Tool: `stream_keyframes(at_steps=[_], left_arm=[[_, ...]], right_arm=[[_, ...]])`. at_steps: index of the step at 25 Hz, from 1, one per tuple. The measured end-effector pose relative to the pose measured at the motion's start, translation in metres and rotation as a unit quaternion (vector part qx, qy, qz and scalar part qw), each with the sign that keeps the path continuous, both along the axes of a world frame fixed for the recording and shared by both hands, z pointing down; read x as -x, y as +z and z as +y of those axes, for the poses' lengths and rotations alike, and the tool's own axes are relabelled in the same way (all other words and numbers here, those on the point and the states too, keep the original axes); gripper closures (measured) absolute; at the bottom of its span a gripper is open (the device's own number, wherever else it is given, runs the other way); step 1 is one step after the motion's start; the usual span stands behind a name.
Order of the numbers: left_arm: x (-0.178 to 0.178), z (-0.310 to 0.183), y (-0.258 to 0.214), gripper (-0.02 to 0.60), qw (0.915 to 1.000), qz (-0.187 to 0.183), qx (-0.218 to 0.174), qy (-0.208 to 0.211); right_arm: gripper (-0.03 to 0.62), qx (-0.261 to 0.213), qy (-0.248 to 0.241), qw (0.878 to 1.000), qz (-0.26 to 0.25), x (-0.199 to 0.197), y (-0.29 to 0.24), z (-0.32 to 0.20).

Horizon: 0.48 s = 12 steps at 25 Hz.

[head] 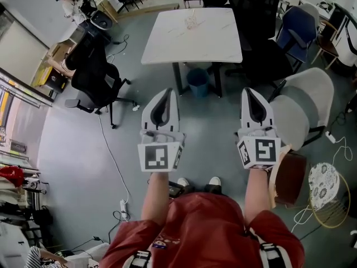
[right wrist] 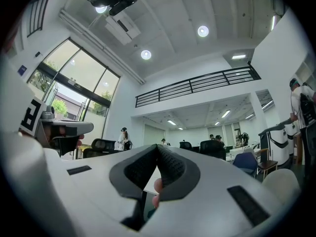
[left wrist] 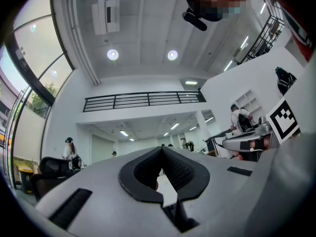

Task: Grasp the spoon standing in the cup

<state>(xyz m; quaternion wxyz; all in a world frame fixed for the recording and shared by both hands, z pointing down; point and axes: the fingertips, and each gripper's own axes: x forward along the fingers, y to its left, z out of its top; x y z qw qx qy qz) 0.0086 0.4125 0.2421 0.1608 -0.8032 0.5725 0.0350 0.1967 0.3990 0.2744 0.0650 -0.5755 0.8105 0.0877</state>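
1. Task item: a small pale thing (head: 192, 20) stands on the white table (head: 167, 46), near its far edge and about mid-width. It's faint against the top and too small to split into cup and spoon. It sits ahead of both grippers, well apart from them, with nothing touching it.
2. Left gripper (head: 168, 95): held out over the floor, short of the table's near edge. In the left gripper view the dark pads (left wrist: 177, 169) meet at the tip, so it's closed with nothing between them.
3. Right gripper (head: 251, 95): level with the left one. The right gripper view shows the pads (right wrist: 170, 169) tip to tip, closed and empty.
4. Counts in the head view, left to right:
   - one black office chair (head: 92, 74)
   - one white table
   - one blue bin (head: 198, 82) under the table
   - two grippers, each with one marker cube
   - two shoes (head: 198, 181)
   - one blue chair (head: 298, 27)
   - one wire-frame stool (head: 326, 188) with a patterned top
5. Hard to make out:
   - The black chairs (head: 256, 21) at the table's right side merge together, so I can't count them.
   - The pale chair (head: 304, 108) on the right could be one chair or two.
   - The table's right legs are behind those chairs.
   - A skin-coloured bit (right wrist: 157, 185) shows in the gap below the right pads, and I can't tell what it is.
   - Both gripper views tilt up at the ceiling, a balcony rail and small distant people.
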Motion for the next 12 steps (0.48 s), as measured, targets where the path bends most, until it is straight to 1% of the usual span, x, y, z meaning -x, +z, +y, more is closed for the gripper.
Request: stream_keyframes(at_steps=[5,12], left_arm=[[-0.024,0.002,-0.002,0.572,1.0000,-0.008,0.000,0.001],[-0.045,0.001,-0.004,0.572,0.9999,-0.010,-0.003,0.002]], right_arm=[[0.582,0.002,-0.003,1.000,-0.015,-0.020,0.002,0.001],[0.580,-0.002,-0.004,1.000,-0.014,-0.040,0.000,0.000]])
